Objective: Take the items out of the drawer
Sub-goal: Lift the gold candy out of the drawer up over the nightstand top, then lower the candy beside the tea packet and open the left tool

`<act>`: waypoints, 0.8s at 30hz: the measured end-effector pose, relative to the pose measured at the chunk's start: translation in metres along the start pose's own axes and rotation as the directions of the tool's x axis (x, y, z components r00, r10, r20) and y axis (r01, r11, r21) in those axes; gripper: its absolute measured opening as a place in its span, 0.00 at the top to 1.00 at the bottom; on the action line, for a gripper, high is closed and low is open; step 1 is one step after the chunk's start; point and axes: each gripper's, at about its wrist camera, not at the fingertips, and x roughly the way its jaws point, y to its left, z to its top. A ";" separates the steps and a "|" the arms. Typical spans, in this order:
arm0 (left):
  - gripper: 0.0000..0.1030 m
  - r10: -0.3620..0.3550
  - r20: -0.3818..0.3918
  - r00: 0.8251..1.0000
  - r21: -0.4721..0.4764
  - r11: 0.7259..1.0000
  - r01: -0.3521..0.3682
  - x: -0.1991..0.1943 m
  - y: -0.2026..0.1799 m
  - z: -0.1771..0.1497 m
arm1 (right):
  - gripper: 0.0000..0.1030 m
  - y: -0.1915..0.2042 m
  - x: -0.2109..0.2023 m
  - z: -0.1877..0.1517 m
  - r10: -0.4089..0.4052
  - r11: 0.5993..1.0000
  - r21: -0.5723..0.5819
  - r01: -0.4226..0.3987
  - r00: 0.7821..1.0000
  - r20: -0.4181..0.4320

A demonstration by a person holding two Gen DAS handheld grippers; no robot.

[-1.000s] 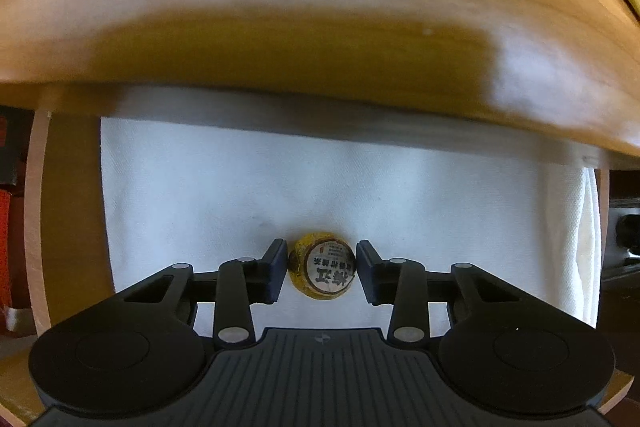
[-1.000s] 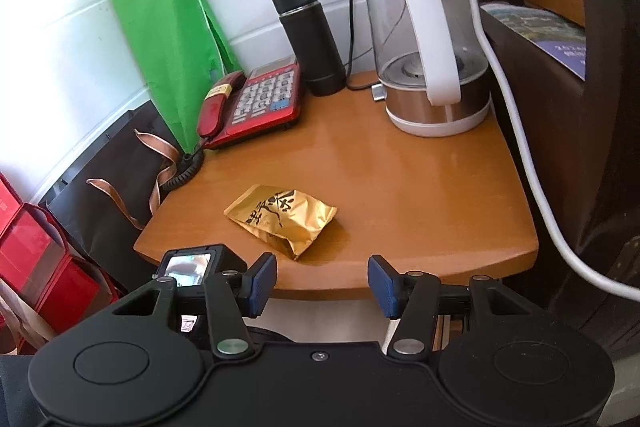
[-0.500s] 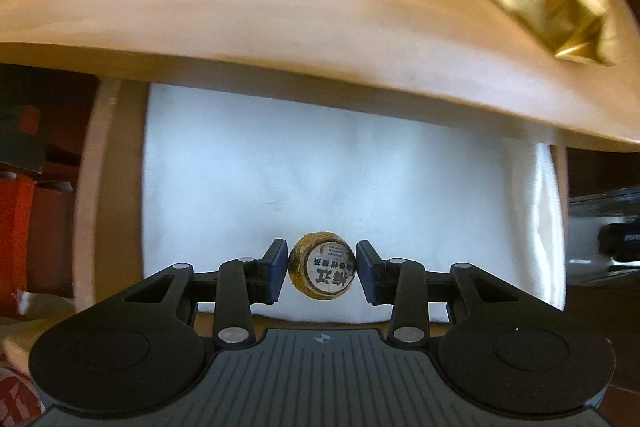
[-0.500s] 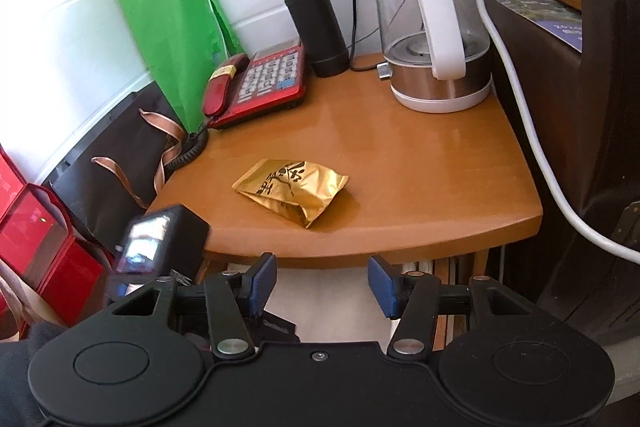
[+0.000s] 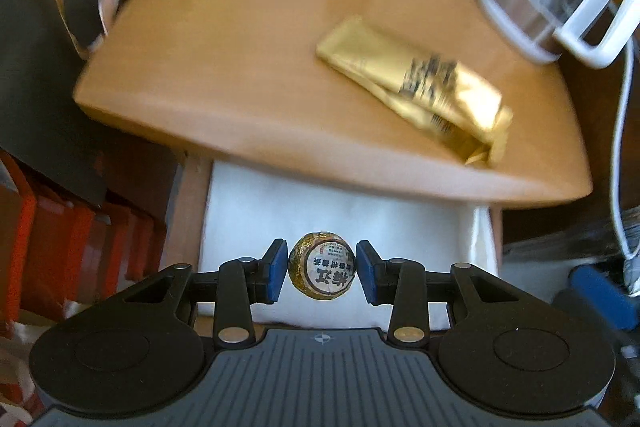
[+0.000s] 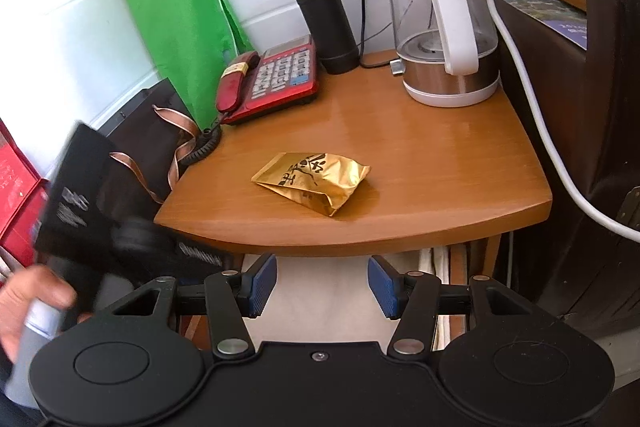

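Note:
My left gripper (image 5: 322,275) is shut on a small round gold-foil tea ball (image 5: 322,274) with a printed label. It holds the ball above the open drawer (image 5: 188,211), which is lined with white cloth (image 5: 340,211), just below the front edge of the wooden tabletop (image 5: 240,39). A gold foil tea packet (image 5: 416,91) lies on the tabletop; it also shows in the right wrist view (image 6: 312,181). My right gripper (image 6: 322,285) is open and empty, in front of the tabletop edge (image 6: 360,239) over the drawer.
A red telephone (image 6: 268,79), a black flask (image 6: 326,19) and a glass kettle with a white handle (image 6: 444,27) stand at the back of the table. A green bag (image 6: 180,7), a dark bag (image 5: 48,27) and red boxes (image 5: 60,247) are at the left. A white cable (image 6: 540,131) hangs at the right.
My left gripper has risen with the tea ball from inside the drawer to above the tabletop edge, so the tabletop now shows. The right gripper has risen slightly.

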 end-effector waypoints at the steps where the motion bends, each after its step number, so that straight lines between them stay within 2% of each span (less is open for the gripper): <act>1: 0.62 -0.008 0.016 1.000 -0.003 1.000 0.009 -0.006 0.002 0.002 | 0.52 0.001 0.000 0.000 -0.001 1.000 -0.001 0.001 1.000 0.000; 4: 0.62 -0.031 0.063 0.998 -0.011 0.999 0.032 -0.037 0.005 0.023 | 0.52 0.003 0.001 0.000 -0.004 1.000 -0.006 0.004 1.000 -0.002; 6: 0.62 -0.035 0.088 0.995 -0.019 0.999 0.037 -0.037 0.004 0.055 | 0.52 0.004 0.003 0.000 -0.006 1.000 -0.005 0.006 1.000 -0.005; 10: 0.62 -0.048 0.129 0.991 -0.039 0.998 0.054 -0.036 0.008 0.073 | 0.52 0.005 0.008 -0.002 -0.014 1.000 -0.010 0.013 1.000 -0.013; 24: 0.62 -0.066 0.181 0.981 -0.061 0.995 0.079 0.000 0.008 0.088 | 0.52 0.000 0.022 -0.009 -0.009 1.000 -0.001 0.009 0.999 -0.049</act>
